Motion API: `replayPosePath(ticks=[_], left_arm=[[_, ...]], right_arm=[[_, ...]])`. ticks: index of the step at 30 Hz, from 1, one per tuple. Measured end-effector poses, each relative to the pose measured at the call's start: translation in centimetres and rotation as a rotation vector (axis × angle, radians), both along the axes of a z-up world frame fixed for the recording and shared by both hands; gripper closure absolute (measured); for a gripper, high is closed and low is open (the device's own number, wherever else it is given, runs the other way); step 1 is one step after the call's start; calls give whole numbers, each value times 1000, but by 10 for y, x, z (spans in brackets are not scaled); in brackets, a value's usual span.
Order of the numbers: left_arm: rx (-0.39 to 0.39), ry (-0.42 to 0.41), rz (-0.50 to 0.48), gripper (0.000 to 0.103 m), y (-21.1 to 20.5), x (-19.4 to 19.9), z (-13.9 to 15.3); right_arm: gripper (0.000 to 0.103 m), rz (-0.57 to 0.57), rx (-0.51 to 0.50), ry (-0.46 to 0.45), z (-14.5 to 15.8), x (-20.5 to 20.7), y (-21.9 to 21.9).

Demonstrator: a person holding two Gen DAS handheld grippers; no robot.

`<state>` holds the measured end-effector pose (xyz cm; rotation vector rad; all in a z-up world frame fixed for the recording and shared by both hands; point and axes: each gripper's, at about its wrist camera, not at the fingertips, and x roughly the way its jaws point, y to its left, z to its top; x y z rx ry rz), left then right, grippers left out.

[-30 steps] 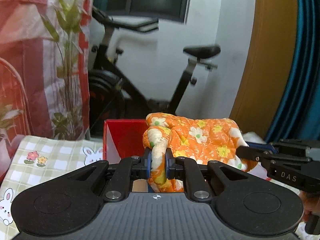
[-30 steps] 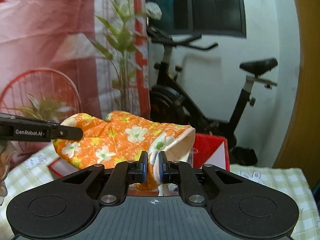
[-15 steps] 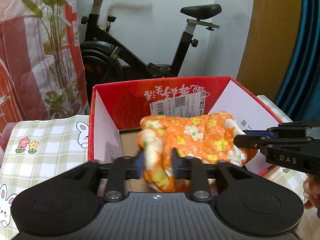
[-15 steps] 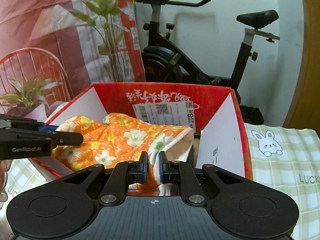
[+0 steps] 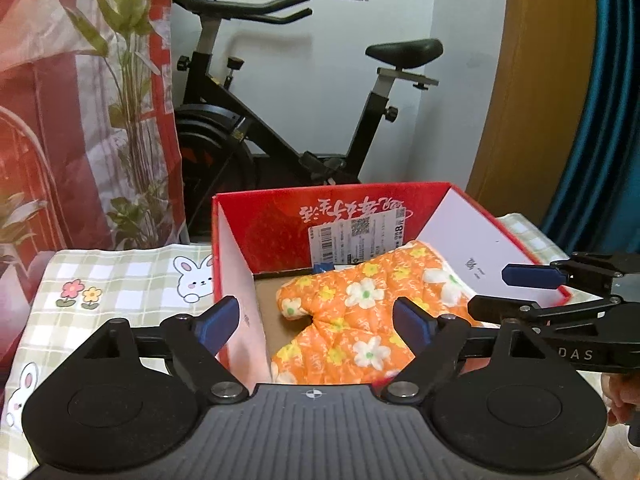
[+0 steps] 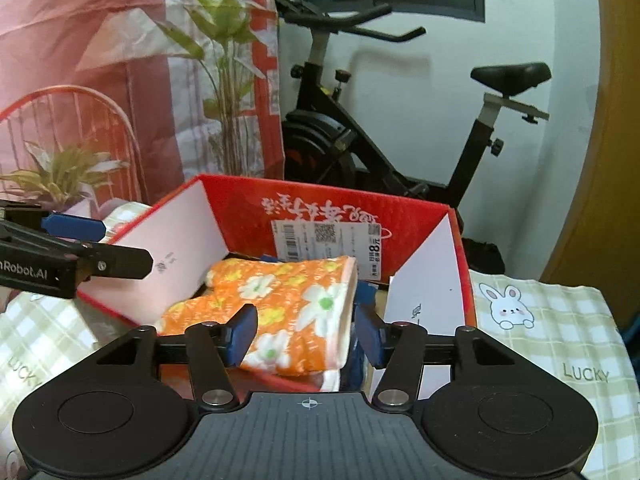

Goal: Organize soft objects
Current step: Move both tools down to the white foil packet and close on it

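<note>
Mitt [image 5: 352, 316] lies flat in box [image 5: 472, 236], cuff toward right wall

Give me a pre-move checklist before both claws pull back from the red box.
1. Orange floral mitt lies inside the red box: ok.
2. Left claw jaws opening, pads off the mitt: ok.
3. Right claw jaws opening, the mitt's cuff between them but no pad pressing on it: ok.
4. Mitt's near end fully below the box's front edge: cannot tell, the claw bodies hide it.
5. Blue item beside the mitt's cuff, what it is: cannot tell.
6. Checked tablecloth beside the box bare for setting down: ok.
</note>
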<state>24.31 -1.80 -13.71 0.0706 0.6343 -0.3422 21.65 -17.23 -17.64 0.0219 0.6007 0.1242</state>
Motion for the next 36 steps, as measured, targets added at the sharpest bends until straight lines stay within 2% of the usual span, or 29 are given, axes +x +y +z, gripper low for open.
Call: replayPosePath(ticks=[7,15,22,25,31,36], left_arm=[[-29,-4,20,16,27,-50,9],[-55,46,8,17,41,-103,-16],[-90,115,-58,19,23,-135,-49],[-90,136,-95,26,13,-139,-58],[-108,169,-160,31,0,-144,-73],[-148,224,-194,39,-6,-145,-90]], right_arm=[[52,13,53,-42,12,-47,8],[52,14,81,-37,-2,-103,18],[51,-20,94,58,-38,-151,17],[49,-45,100,102,-50,-167,11],[36,-74,151,163,-65,-184,-4],[36,-89,195,207,-77,-186,-8]])
